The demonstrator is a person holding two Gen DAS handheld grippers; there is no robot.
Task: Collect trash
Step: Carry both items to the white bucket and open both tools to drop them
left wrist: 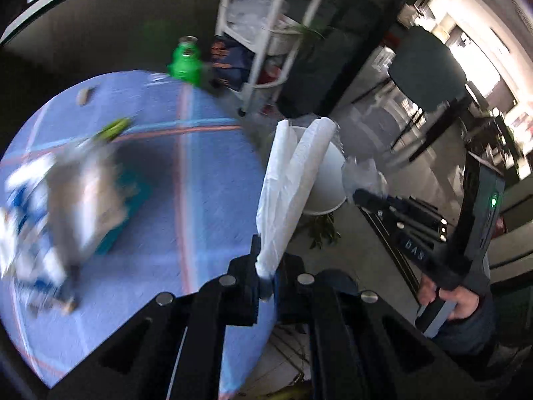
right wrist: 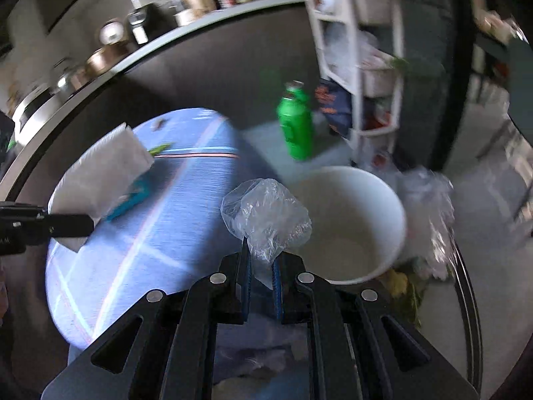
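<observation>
Two light scraps could miss the white bin (right wrist: 349, 220) below the tablecloth's (right wrist: 166, 233) right edge, since each is pinched by only a corner and may flutter or cling on release. Clamped tight, the left gripper (left wrist: 265, 283) holds a white napkin (left wrist: 293, 183); the right gripper (right wrist: 261, 273) clenches a clear plastic wrapper (right wrist: 266, 213) just short of the bin's rim.

Green bottle (right wrist: 295, 126), white shelf rack (right wrist: 358, 53)
</observation>
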